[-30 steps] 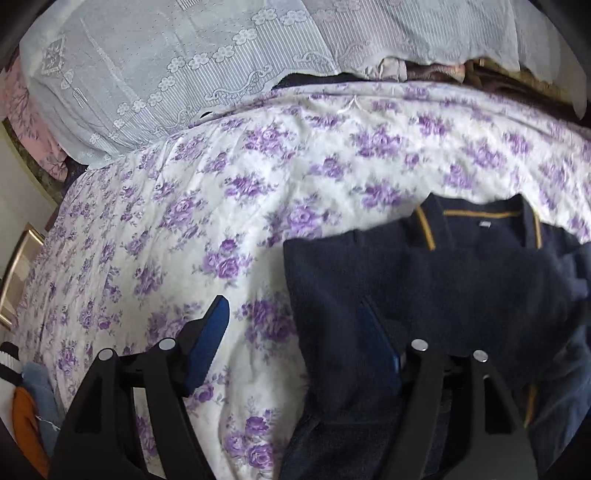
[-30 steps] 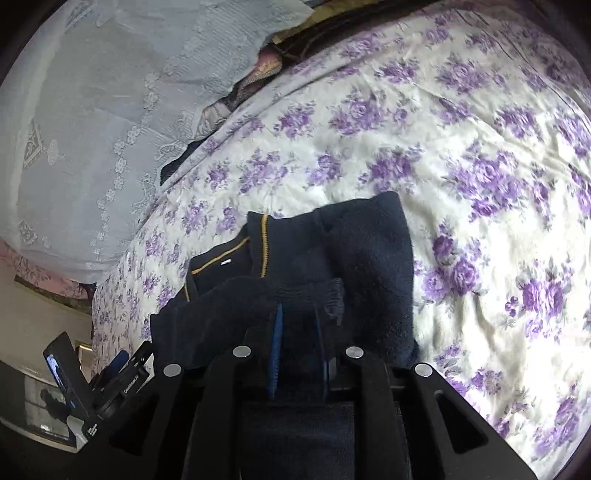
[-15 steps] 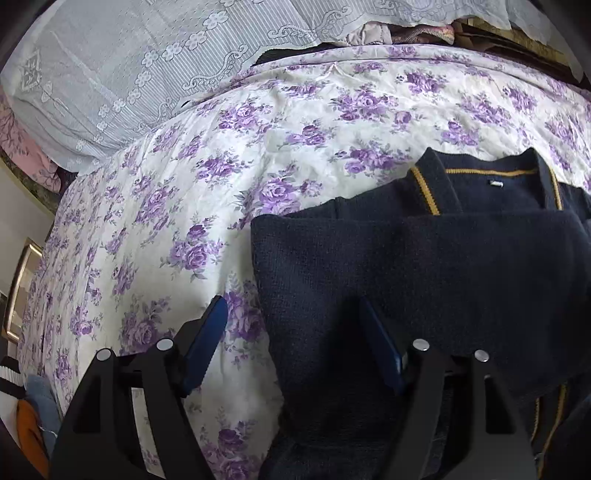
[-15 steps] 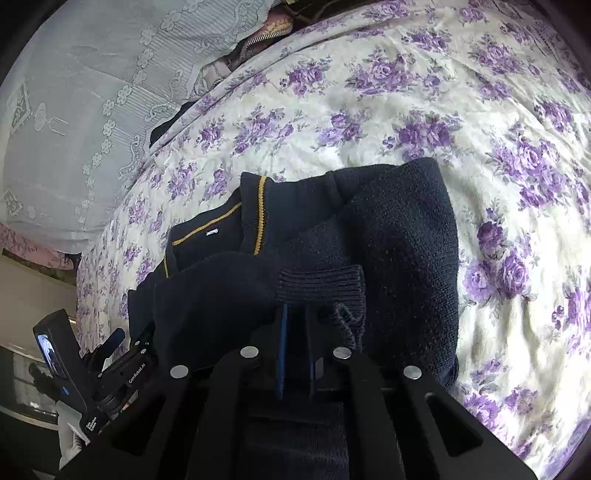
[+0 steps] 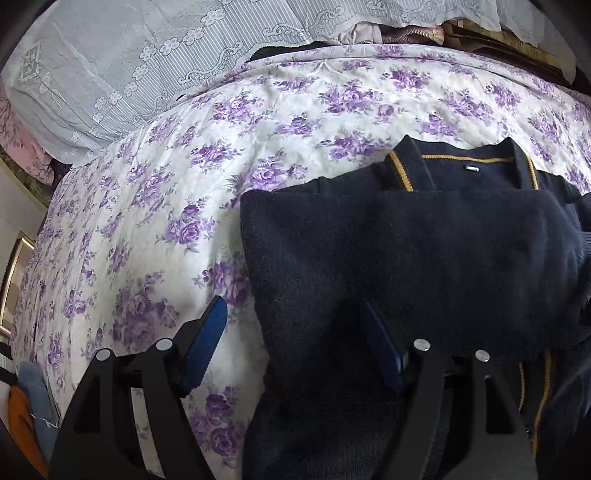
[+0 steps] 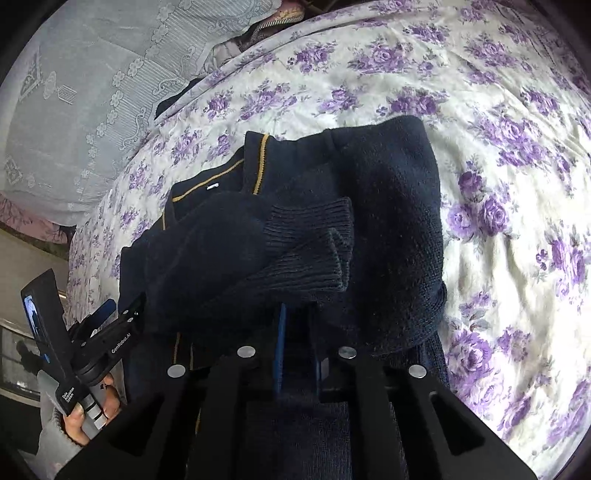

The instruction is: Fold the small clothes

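A dark navy knit cardigan [image 5: 406, 258] with yellow trim lies partly folded on a purple-flowered bedspread [image 5: 184, 206]. My left gripper [image 5: 295, 343] is open over the cardigan's left edge, one finger over the bedspread, the other over the knit. In the right wrist view the cardigan [image 6: 388, 206] has a sleeve folded across its body. My right gripper [image 6: 297, 347] is shut on the sleeve [image 6: 258, 258] just behind its ribbed cuff [image 6: 310, 247]. The left gripper [image 6: 107, 332] shows at the lower left there.
A white lace cover [image 5: 129, 66] is draped over a pile at the head of the bed, with more clothes [image 5: 388, 33] behind it. The bed's left edge drops to a floor with orange and grey items [image 5: 22, 406].
My right gripper has carried the sleeve across the cardigan's body. My left gripper has moved in closer over the cardigan's left edge and stayed open.
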`<state>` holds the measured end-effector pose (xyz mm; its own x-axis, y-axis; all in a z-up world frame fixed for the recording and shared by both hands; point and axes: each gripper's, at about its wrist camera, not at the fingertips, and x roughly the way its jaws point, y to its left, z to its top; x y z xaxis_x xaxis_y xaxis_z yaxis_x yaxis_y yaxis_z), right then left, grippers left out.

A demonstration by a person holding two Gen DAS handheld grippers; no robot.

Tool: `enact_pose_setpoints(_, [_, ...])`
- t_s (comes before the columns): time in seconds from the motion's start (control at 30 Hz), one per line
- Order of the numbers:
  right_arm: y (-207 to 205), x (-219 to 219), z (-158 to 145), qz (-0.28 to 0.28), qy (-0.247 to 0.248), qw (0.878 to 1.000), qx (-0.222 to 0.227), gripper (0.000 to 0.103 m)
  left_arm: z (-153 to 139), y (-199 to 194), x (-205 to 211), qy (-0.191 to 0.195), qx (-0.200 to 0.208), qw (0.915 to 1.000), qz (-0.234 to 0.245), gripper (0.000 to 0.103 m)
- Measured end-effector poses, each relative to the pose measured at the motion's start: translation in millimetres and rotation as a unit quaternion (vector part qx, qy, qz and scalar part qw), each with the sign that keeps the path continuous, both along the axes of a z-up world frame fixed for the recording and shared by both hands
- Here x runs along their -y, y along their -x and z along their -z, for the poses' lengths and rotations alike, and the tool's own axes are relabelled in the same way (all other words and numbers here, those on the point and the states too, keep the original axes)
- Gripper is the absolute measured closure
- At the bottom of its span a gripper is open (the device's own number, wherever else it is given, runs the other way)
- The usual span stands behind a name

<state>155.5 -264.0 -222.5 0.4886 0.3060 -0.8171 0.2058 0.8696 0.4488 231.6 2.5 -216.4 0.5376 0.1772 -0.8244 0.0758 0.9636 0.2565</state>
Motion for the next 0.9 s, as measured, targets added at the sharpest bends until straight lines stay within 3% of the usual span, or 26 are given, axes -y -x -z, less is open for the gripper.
enact_pose_setpoints(0.1, [6.4, -0.7, -11.9, -0.001, -0.003, 1.0, 0.013, 0.083, -7.3, 4.0, -3.1, 0.011, -0.004, 0.9999, -0.003, 0.031])
enact_pose_setpoints(0.17, [13.5, -1.6, -19.6, -0.001, -0.001, 1.0, 0.021, 0.075, -13.4, 11.1, -3.9, 0.014, 0.0, 0.9999, -0.003, 0.031])
enact_pose_setpoints(0.6, [99.3, 3.2, -37.1, 0.017, 0.001, 0.999, 0.03, 0.065, -45.5, 80.3, -6.6, 0.027, 0.016, 0.9992, 0.025, 0.031])
enact_pose_setpoints(0.73, [126.9, 9.6, -30.3, 0.026, -0.007, 0.999, 0.022, 0.061, -45.7, 106.4, -14.6, 0.049, -0.005, 0.9982, 0.034, 0.03])
enact_pose_setpoints(0.9, [155.2, 22.4, -13.4, 0.035, -0.027, 0.999, 0.003, 0.058, -29.6, 134.3, -28.0, 0.085, -0.059, 0.9937, 0.042, 0.03])
